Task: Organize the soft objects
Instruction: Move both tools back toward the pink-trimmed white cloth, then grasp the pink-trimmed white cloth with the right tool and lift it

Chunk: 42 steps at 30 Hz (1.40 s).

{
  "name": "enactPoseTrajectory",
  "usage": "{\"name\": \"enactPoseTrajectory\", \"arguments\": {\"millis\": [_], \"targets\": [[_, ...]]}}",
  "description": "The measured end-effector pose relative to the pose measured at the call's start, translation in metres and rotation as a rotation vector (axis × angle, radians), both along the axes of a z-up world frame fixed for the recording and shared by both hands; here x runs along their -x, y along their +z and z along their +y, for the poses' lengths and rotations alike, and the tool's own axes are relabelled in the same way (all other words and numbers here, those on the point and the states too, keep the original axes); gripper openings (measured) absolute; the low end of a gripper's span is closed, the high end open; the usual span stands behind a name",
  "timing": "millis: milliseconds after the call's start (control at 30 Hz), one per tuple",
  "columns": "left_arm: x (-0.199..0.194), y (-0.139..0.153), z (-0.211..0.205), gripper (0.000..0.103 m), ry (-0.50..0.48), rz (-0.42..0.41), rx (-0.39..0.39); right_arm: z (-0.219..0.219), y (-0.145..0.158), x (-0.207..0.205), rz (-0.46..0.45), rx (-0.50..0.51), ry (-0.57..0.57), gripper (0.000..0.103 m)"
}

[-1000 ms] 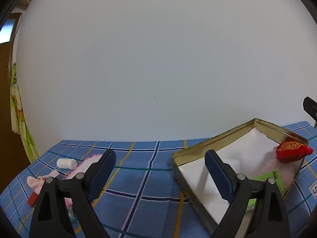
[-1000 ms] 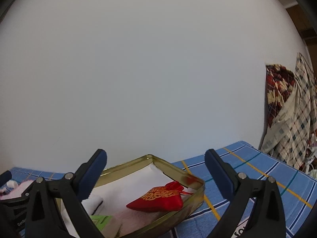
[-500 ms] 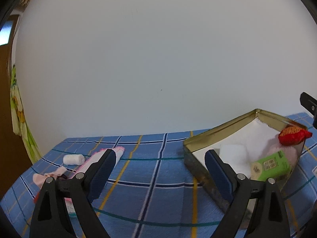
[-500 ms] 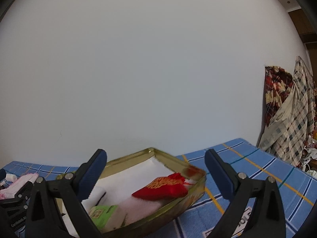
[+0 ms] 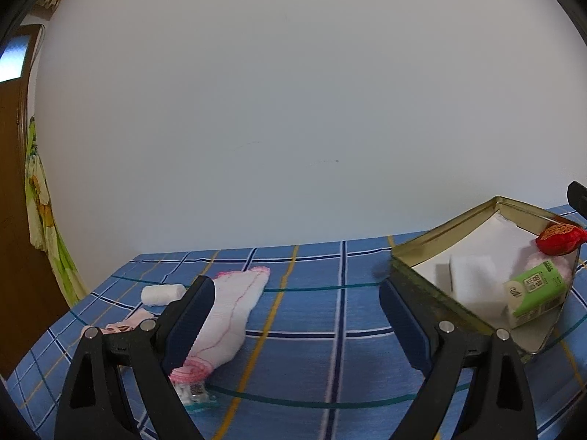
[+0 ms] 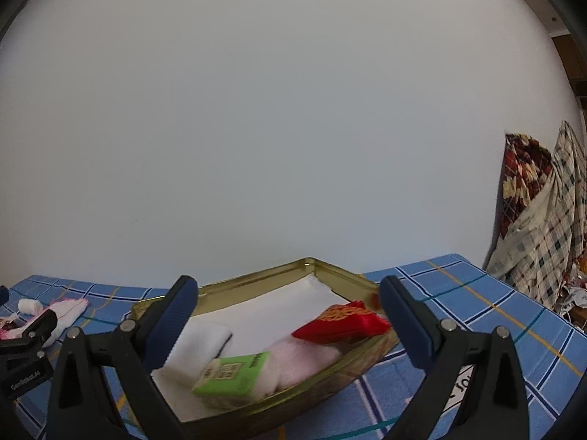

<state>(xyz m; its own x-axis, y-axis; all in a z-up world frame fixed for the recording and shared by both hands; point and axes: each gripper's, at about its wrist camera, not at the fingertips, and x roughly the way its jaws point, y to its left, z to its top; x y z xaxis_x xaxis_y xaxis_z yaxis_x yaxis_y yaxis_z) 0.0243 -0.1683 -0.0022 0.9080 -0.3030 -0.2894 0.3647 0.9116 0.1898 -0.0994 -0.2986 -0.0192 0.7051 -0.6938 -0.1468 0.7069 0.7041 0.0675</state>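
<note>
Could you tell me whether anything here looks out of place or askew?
Yes: the sock and white roll lie loose on the cloth, outside the tin. Inside, the green pack sits tilted.

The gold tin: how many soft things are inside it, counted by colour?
White: 1, a folded cloth
Pink: 1, a fluffy cloth
Red: 1, a pouch
Green: 1, a tissue pack
Total: 4 in the tin
</note>
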Motion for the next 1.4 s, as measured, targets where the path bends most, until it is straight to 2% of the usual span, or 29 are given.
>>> {"name": "enactPoseTrajectory", "arguments": {"millis": [333,800,1100,1400], "targets": [[-0.021,0.0,0.032,0.093,0.027,0.025,0.002,0.049,-0.001,-0.028,0.02,0.025,0.092,0.101],[-0.08,0.004,0.105,0.093,0.161,0.046,0.021,0.127,-0.004,-0.108,0.071,-0.008,0.305,0.101],[-0.132,0.015,0.179,0.093,0.314,0.079,0.102,0.138,-0.014,-0.178,0.186,-0.147,0.402,0.101],[-0.173,0.012,0.234,0.093,0.399,0.144,0.144,0.165,-0.035,-0.262,0.386,-0.267,0.533,0.096]]}}
